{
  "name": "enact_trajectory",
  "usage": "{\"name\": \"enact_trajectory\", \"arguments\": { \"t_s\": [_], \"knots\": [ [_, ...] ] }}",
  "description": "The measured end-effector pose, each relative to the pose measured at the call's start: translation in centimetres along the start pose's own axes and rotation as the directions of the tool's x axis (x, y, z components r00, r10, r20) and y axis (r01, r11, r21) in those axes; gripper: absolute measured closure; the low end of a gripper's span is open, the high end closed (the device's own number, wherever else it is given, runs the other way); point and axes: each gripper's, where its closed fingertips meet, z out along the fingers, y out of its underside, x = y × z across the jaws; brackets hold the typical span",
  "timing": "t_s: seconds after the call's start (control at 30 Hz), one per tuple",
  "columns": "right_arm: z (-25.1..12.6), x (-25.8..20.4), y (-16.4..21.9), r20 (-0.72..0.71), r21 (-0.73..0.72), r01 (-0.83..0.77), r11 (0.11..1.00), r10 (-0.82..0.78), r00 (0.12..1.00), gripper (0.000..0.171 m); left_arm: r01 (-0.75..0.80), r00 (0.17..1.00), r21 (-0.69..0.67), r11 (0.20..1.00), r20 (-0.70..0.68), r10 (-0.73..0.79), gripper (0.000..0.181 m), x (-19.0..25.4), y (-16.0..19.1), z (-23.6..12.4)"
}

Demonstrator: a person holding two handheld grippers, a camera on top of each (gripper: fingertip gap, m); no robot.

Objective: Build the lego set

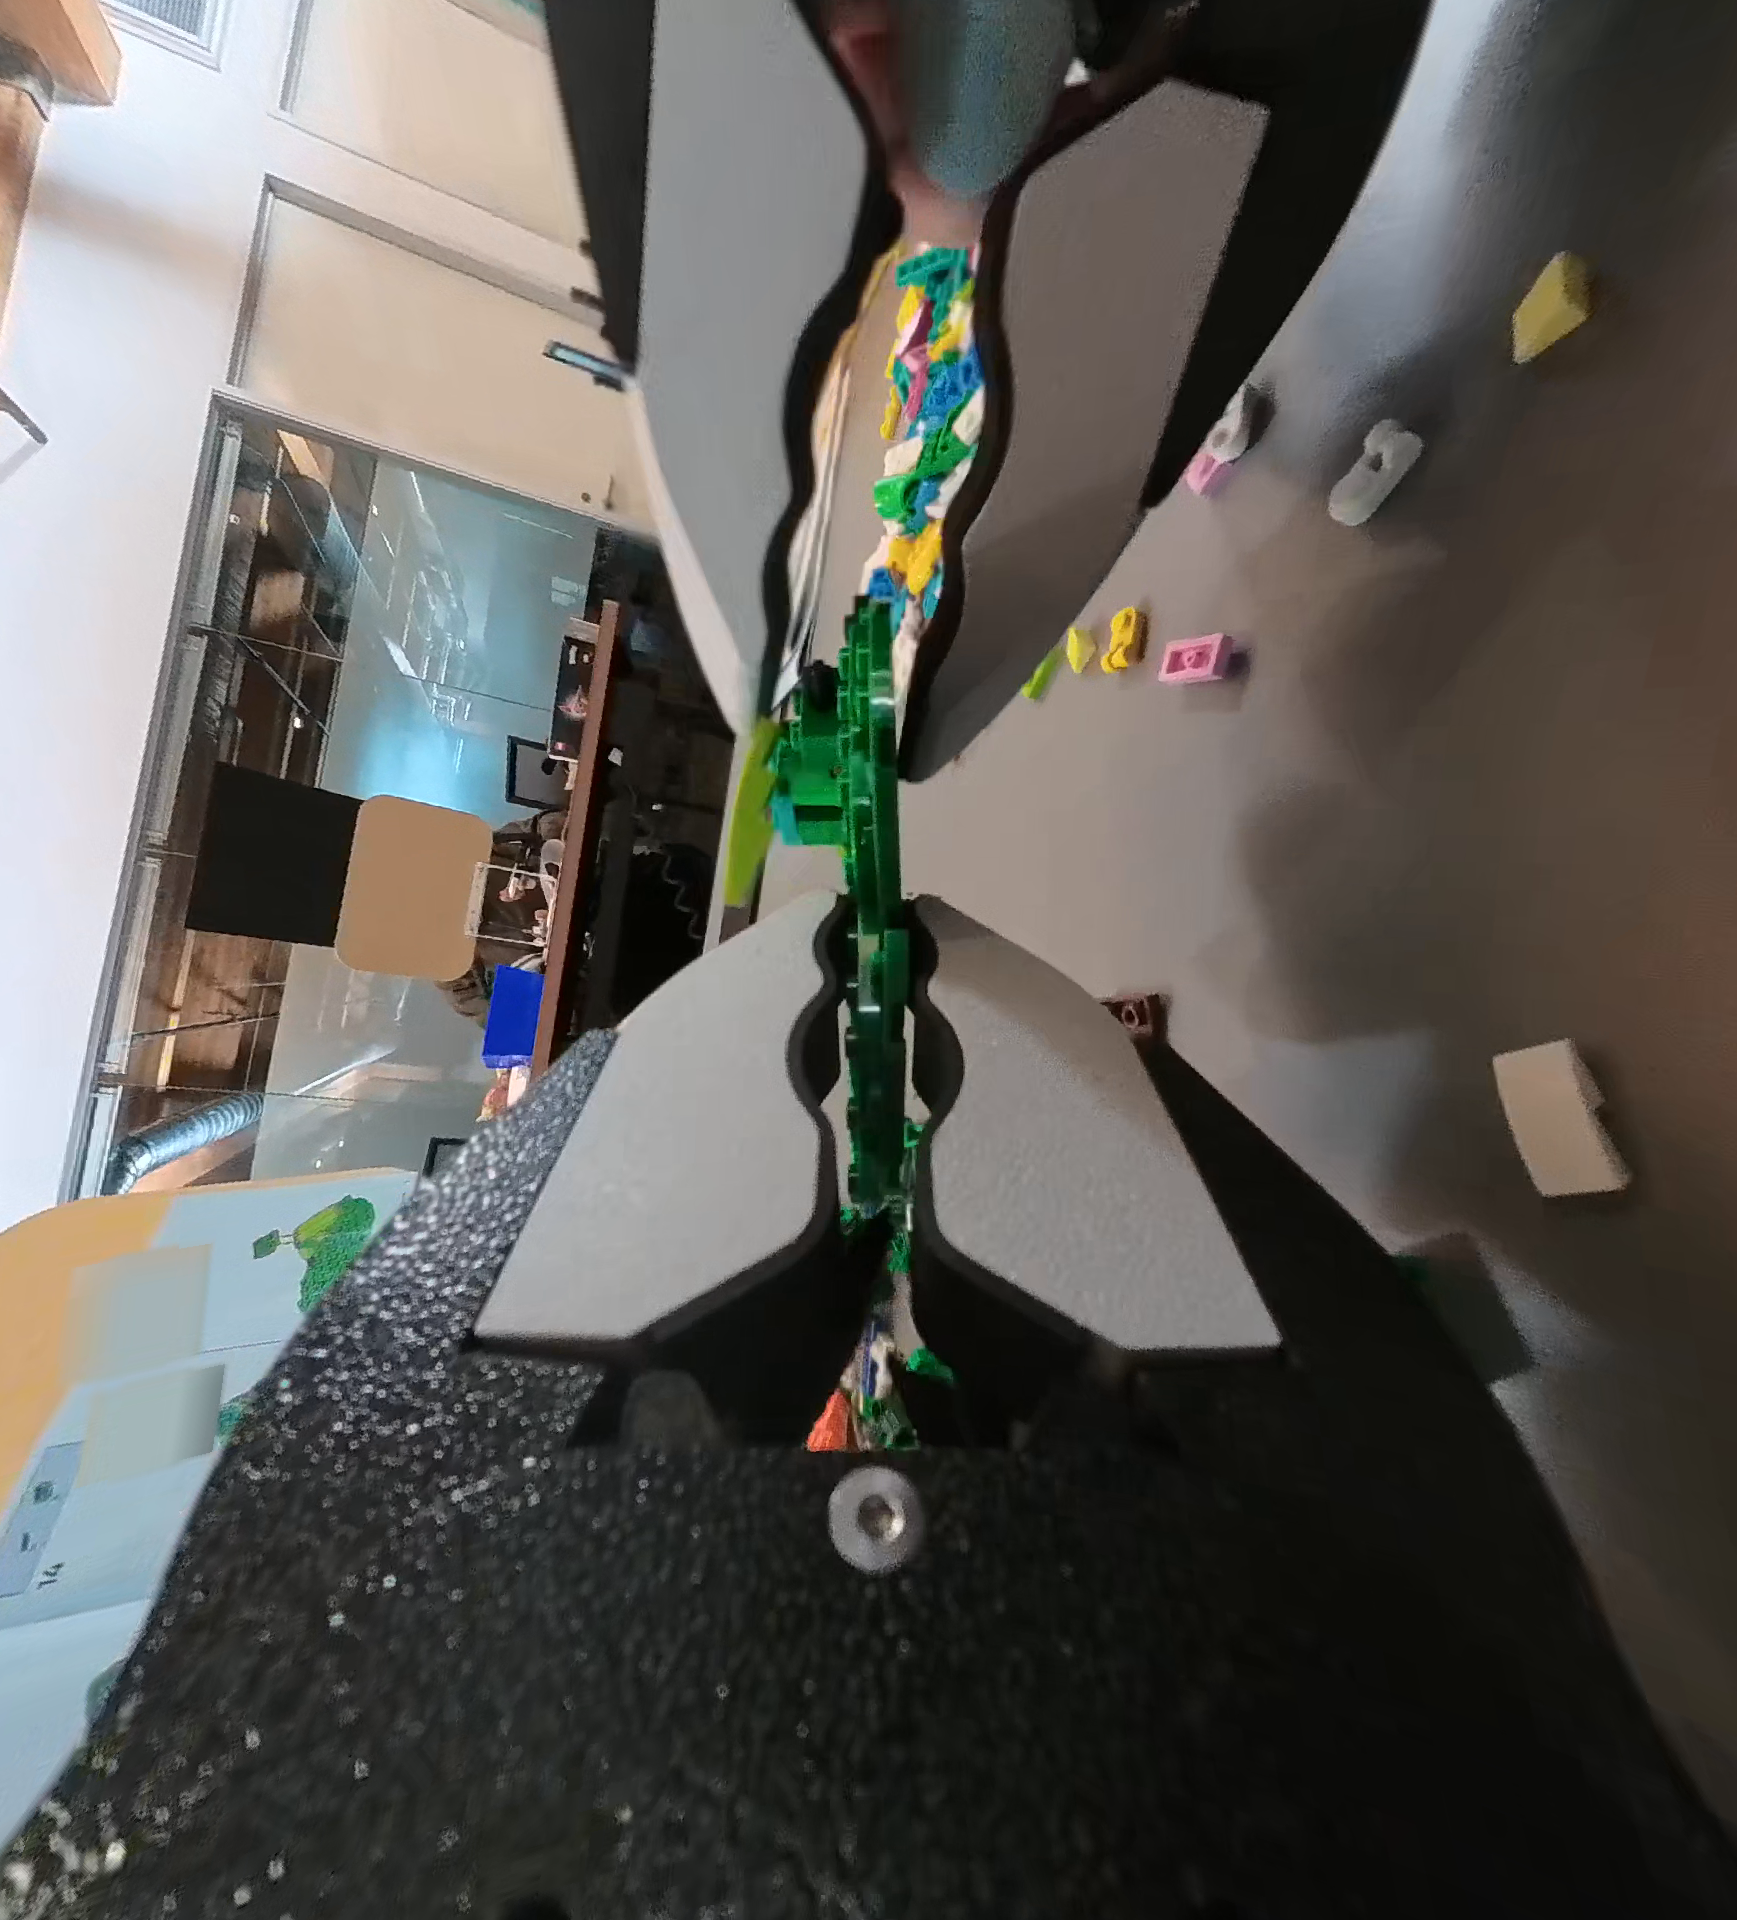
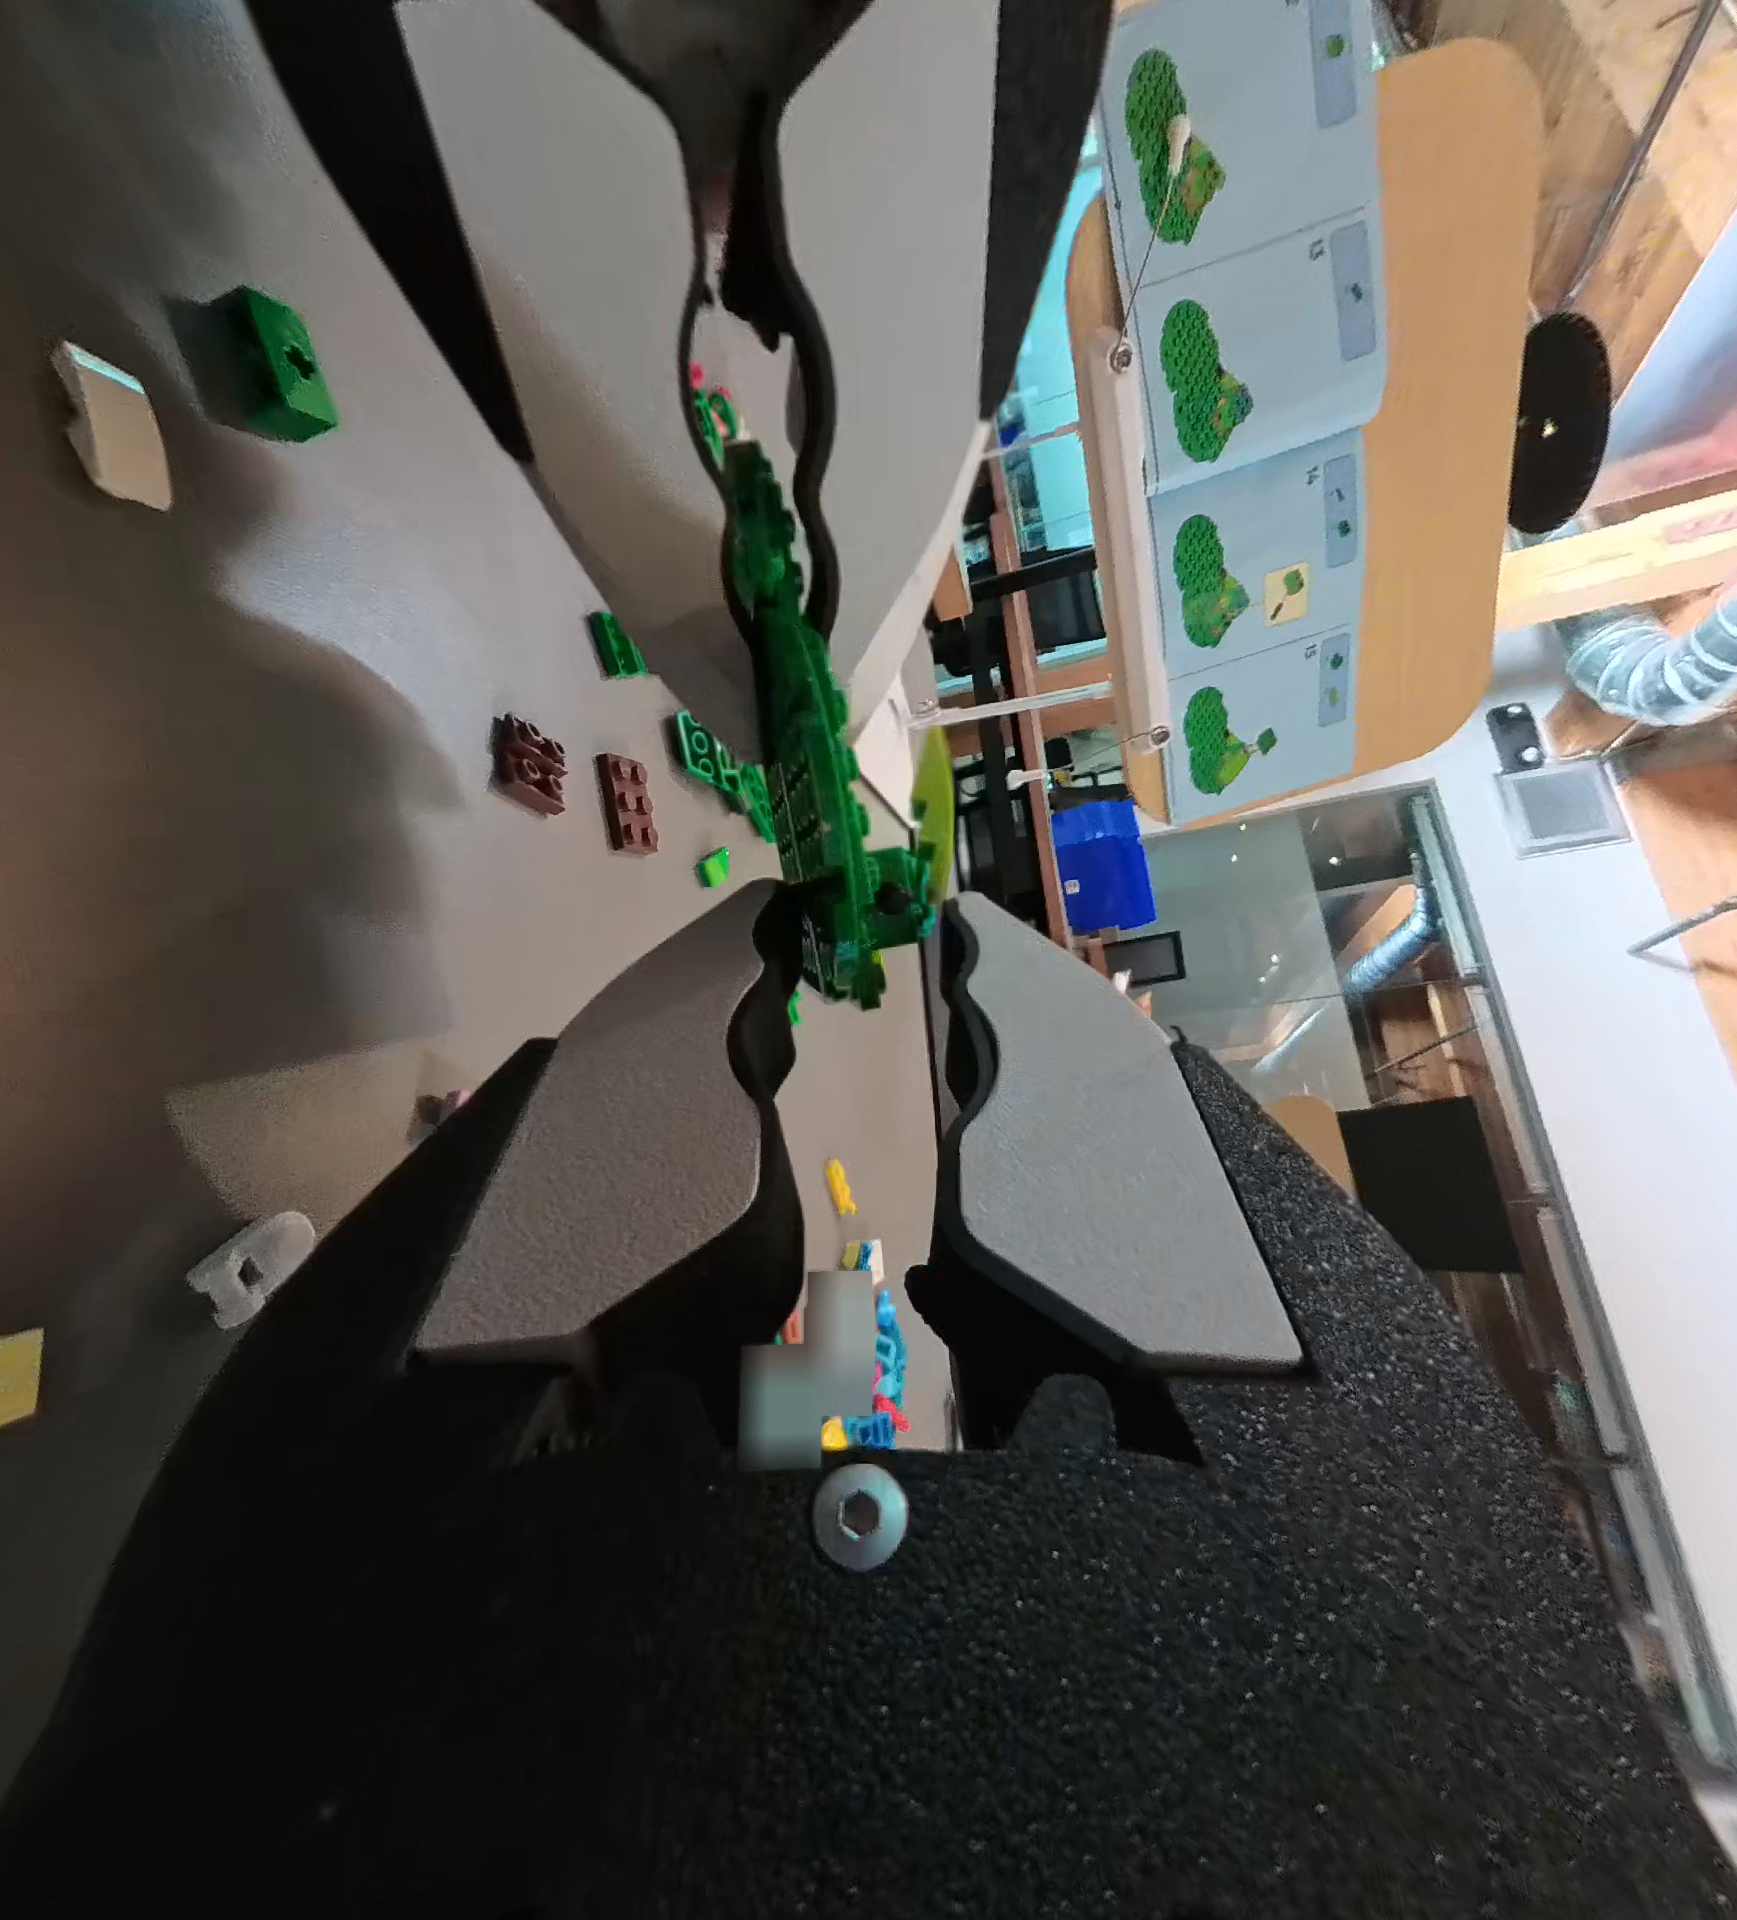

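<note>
A flat green Lego build [image 1: 879, 997] stands on edge above the grey table [image 1: 1466, 831]. My left gripper [image 1: 879, 904] is shut on one end of it. My right gripper [image 1: 833, 748] comes in from the far side. In the right wrist view the right gripper [image 2: 864, 914] has its jaws apart, with the other end of the green build [image 2: 802, 748] and its small stacked bricks between the fingertips. The left gripper [image 2: 791, 696] shows there clamped on the build's far end.
Loose pieces lie on the table: a yellow slope [image 1: 1550, 307], a pink plate [image 1: 1196, 658], a white curved brick [image 1: 1560, 1117], a green brick [image 2: 272, 364], two brown plates [image 2: 531, 764], and a coloured pile [image 1: 926, 416]. An instruction booklet [image 2: 1248, 416] stands on a holder. Less than 4 cm separates the two grippers' tips.
</note>
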Motion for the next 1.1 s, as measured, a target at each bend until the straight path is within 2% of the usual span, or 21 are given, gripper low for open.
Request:
{"name": "enact_trajectory", "arguments": {
  "t_s": [0.4, 0.5, 0.6, 0.7, 0.83, 0.9, 1.0, 1.03, 1.1],
  "knots": [
    [-0.2, -0.1, 0.4, 0.012, 0.000, 0.028, 1.000, -0.028, 1.000, 0.147, -0.047, 0.999, 0.009, 0.999, 0.004, 0.047, 0.174, 0.1, 0.1, 0.0],
    [-0.7, 0.3, 1.2, 0.034, 0.009, -0.047, 0.999, 0.047, 0.998, 0.140, -0.080, 0.997, 0.027, 0.996, 0.021, 0.079, 0.174, 0.0, -0.2, -0.1],
    [-1.1, 1.5, 2.7, 0.046, 0.002, -0.213, 0.977, 0.213, 0.976, 0.141, -0.085, 0.992, 0.024, 0.996, 0.091, 0.083, 0.174, -1.3, 0.3, -0.5],
    [-0.8, 2.1, 3.8, 0.106, -0.039, -0.424, 0.905, 0.425, 0.899, 0.143, -0.026, 0.983, -0.075, 0.997, 0.179, 0.039, 0.174, -4.0, 3.6, -0.9],
    [2.1, 0.8, 1.7, 0.286, -0.147, -0.614, 0.776, 0.628, 0.724, 0.149, 0.174, 0.938, -0.205, 0.963, 0.334, -0.098, 0.174, -8.2, 10.6, -2.7],
    [4.4, -0.4, -0.2, 0.379, -0.233, -0.666, 0.709, 0.697, 0.609, 0.150, 0.218, 0.916, -0.274, 0.937, 0.388, -0.100, 0.174, -9.1, 13.7, -3.6],
    [7.6, -2.8, -3.0, 0.481, -0.378, -0.676, 0.633, 0.758, 0.441, 0.152, 0.257, 0.901, -0.335, 0.906, 0.421, -0.100, 0.174, -9.4, 16.4, -4.4],
    [8.5, -3.6, -3.6, 0.497, -0.413, -0.652, 0.636, 0.758, 0.424, 0.151, 0.276, 0.895, -0.344, 0.897, 0.432, -0.110, 0.174, -9.5, 17.0, -4.6],
    [10.4, -5.0, -3.9, 0.502, -0.442, -0.602, 0.665, 0.740, 0.448, 0.151, 0.315, 0.882, -0.349, 0.882, 0.451, -0.136, 0.173, -9.7, 17.9, -4.9]
  ]
}}
